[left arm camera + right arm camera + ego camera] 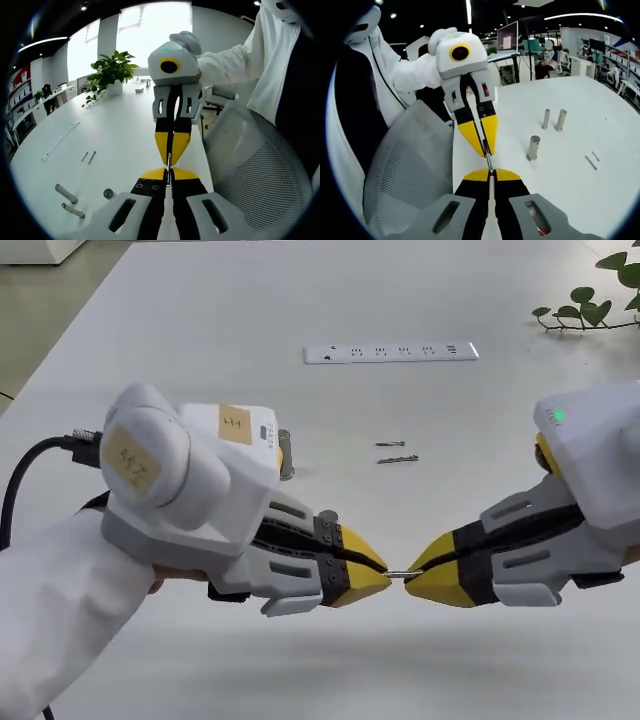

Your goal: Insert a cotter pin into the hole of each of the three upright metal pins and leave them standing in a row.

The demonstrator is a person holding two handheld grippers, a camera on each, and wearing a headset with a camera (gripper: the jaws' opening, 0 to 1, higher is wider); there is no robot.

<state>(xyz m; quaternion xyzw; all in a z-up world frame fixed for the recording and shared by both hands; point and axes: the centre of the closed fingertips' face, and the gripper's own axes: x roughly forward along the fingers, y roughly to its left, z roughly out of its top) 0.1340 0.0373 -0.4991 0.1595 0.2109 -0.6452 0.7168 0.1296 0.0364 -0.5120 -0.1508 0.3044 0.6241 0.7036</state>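
Left tongs (384,576) and right tongs (409,577) are clenching one thin silver cotter pin (397,574). Two spare cotter pins (398,458) and three metal pins (534,147) are resting on the surface (200,340).

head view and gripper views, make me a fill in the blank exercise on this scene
1. The left gripper and right gripper meet tip to tip, both shut on one ___.
2. ___ spare cotter pins lie loose on the table.
3. ___ metal pins stand upright on it.
4. Beyond the spare cotter pins lies a white ___.
Missing words: cotter pin; two; three; power strip.
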